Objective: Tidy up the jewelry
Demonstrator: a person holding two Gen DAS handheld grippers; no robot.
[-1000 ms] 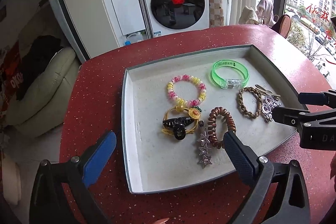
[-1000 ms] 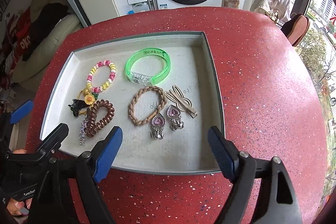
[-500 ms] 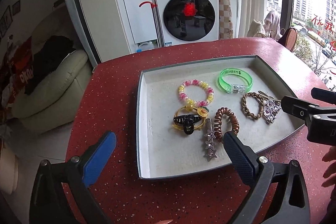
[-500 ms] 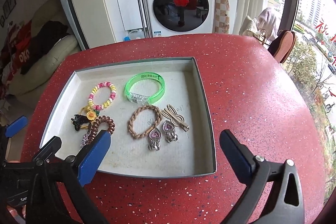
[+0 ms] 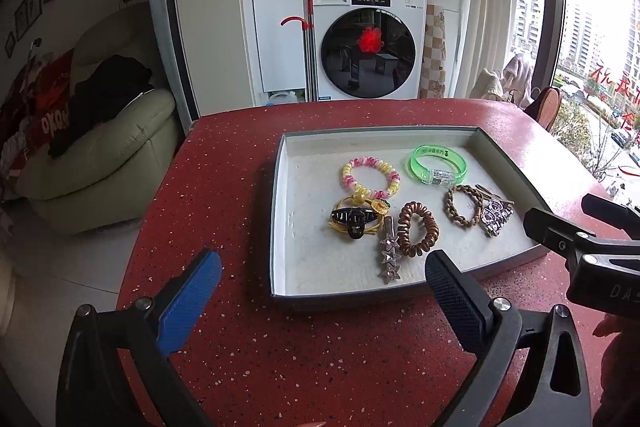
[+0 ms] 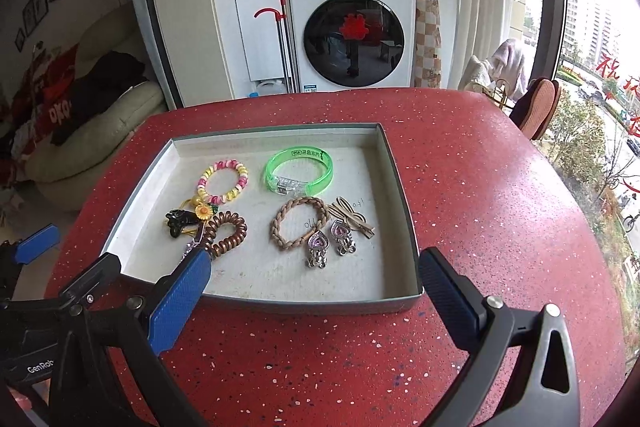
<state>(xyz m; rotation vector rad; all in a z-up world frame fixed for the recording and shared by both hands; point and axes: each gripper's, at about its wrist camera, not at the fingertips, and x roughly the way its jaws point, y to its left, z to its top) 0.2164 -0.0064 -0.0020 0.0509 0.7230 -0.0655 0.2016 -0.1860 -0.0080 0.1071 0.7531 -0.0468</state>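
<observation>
Tray (image 6: 404,223): one shallow grey tray with a pale lining, sitting on the red speckled counter (image 6: 500,219); all the jewelry lies inside it.
Green bangle (image 6: 299,171): one, clear green, toward the far side of the tray.
Bead bracelet (image 6: 223,181): one, pink and yellow, left of the green bangle and apart from it.
Braided bracelet (image 6: 299,230): one, tan, in the middle, nearer than the bangle.
Coil hair tie (image 6: 226,233): one, brown, left of the braided bracelet.
Claw clip (image 5: 354,221): one, black, lying on a yellow hair tie (image 5: 340,205) with a small flower (image 6: 203,211) on it.
Star clip (image 5: 389,253): one, silver, touching the near left edge of the coil hair tie.
Heart earrings (image 6: 330,241): two, silver with pink stones, side by side just beside the braided bracelet.
Wooden clip (image 6: 352,217): one, pale, bow-shaped, just behind the earrings.
Left gripper (image 5: 320,287): released, jaws wide, nothing between them, hanging over the counter at the tray's near left corner.
Right gripper (image 6: 312,283): released, jaws spread to their widest and empty, held over the tray's near rim.
Background: a washing machine (image 6: 352,39) stands beyond the counter.
</observation>
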